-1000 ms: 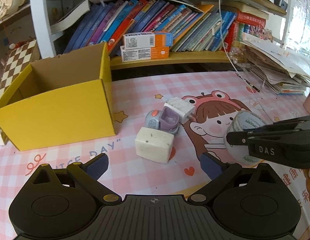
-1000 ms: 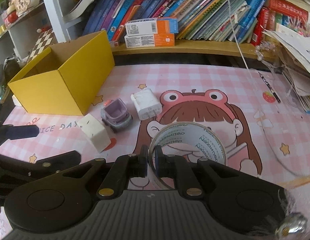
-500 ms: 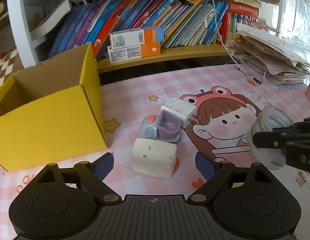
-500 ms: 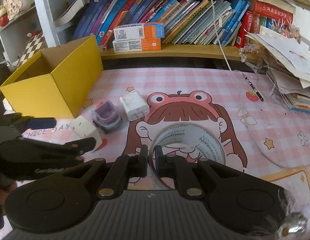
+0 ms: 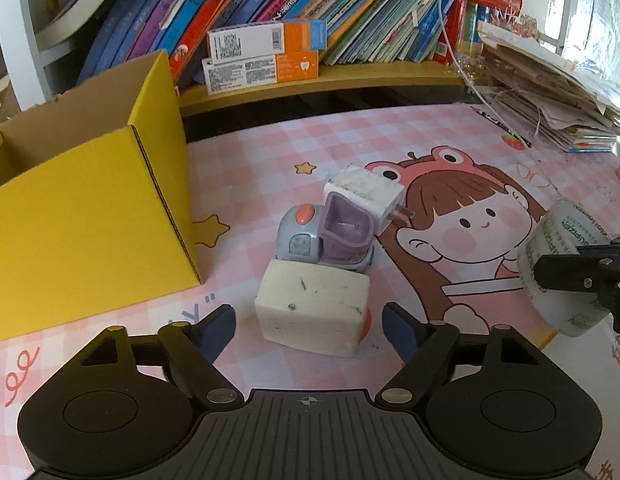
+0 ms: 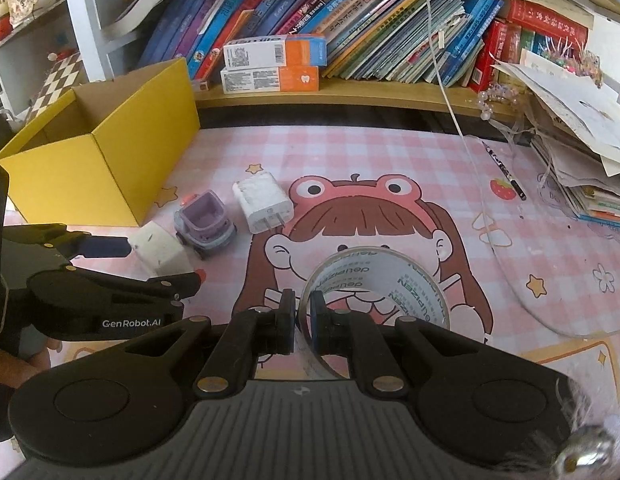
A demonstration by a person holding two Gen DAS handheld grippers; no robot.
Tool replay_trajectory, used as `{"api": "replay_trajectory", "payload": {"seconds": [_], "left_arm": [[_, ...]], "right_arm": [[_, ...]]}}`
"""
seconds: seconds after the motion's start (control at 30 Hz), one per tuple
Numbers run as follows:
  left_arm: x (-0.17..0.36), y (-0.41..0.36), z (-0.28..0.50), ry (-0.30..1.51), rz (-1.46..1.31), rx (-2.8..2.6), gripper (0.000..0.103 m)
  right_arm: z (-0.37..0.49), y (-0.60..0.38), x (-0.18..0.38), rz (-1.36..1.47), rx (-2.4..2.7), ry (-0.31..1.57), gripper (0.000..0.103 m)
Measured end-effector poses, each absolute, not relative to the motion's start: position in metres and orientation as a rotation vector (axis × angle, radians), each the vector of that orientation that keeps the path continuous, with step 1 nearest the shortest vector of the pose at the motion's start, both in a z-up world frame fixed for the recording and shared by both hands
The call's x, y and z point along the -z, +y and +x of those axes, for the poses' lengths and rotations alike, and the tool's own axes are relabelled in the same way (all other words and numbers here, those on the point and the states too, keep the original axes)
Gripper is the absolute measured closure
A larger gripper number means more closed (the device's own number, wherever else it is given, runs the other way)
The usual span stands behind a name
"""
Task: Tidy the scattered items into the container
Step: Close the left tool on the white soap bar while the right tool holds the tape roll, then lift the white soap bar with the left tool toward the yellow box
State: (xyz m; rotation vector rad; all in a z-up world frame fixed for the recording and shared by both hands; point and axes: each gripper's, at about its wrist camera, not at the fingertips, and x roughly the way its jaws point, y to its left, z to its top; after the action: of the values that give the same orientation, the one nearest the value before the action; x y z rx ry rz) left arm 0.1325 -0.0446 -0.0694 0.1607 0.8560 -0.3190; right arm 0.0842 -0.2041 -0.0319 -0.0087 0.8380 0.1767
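A white block [image 5: 311,308] lies on the pink mat between the fingertips of my left gripper [image 5: 308,322]. Its jaws are closing, with a gap still showing on each side of the block. Just behind the block stands a grey and purple toy truck [image 5: 325,236], and behind that a white charger [image 5: 365,192]. The open yellow box [image 5: 90,200] stands to the left. My right gripper [image 6: 304,316] is shut on the wall of a clear tape roll [image 6: 389,280], held just over the mat. From that view the left gripper [image 6: 152,262] straddles the block [image 6: 162,252].
A low shelf of books [image 6: 349,20] runs along the back, with two orange and white cartons [image 6: 274,64] on its edge. A pile of papers [image 6: 581,136] fills the right side. A white cable [image 6: 453,112] hangs down and a pen [image 6: 505,176] lies on the mat.
The left gripper has come forward and down onto the white block, and its jaws have narrowed around it. The right gripper keeps the tape roll in place.
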Motion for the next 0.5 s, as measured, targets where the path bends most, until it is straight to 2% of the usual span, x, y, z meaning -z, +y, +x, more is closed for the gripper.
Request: {"api": "replay_trajectory", "payload": {"seconds": [0.27,0.5], "left_arm": [[0.0753,-0.0452,0.1370,0.870,0.162,0.331,0.035],[0.0748,-0.0450,0.1355,0.847,0.167,0.345,0.050]], "right_arm": [[0.0864,-0.2050,0.0345,-0.009,-0.164,0.849,0.095],[0.0842,-0.2041,0.0338,-0.011,-0.166,0.849,0.095]]}}
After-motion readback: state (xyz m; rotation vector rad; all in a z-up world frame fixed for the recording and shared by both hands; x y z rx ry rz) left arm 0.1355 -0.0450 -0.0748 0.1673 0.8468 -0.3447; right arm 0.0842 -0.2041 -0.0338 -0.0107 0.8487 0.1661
